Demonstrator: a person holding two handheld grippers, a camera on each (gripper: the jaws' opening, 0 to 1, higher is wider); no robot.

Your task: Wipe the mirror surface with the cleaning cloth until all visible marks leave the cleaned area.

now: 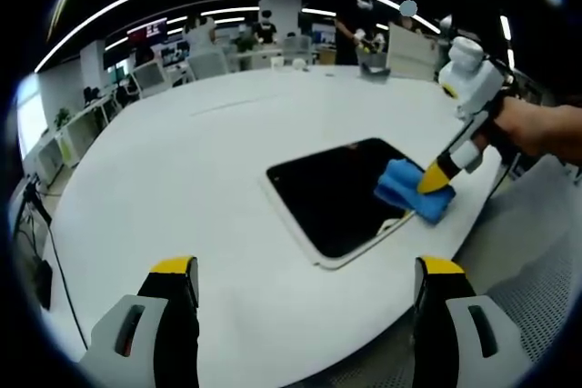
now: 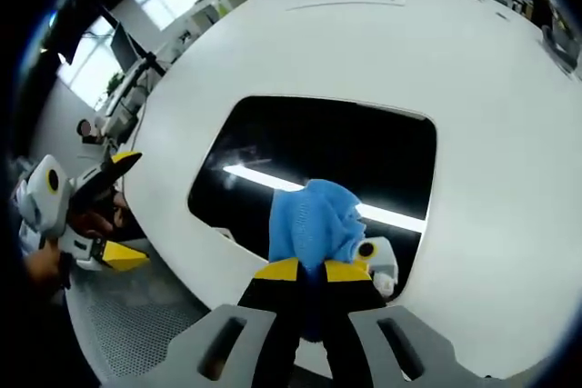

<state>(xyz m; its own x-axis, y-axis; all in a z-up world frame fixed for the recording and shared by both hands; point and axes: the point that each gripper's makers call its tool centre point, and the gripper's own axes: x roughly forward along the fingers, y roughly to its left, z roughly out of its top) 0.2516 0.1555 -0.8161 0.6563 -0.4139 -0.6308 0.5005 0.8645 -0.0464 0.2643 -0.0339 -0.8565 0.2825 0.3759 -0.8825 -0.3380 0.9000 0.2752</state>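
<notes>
- Two jaws of the right gripper (image 2: 311,270) pinch a blue cleaning cloth (image 2: 314,220) against the mirror (image 2: 300,138).
- Left gripper (image 1: 305,274) hovers, jaws apart, above the white table (image 1: 200,170).

cloth (image 2: 314,224) hides mirror (image 2: 300,147) part — reflections blurred

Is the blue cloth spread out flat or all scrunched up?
Scrunched up. The blue cloth is bunched into a lump, pinched in the right gripper and pressed on the mirror.
</notes>
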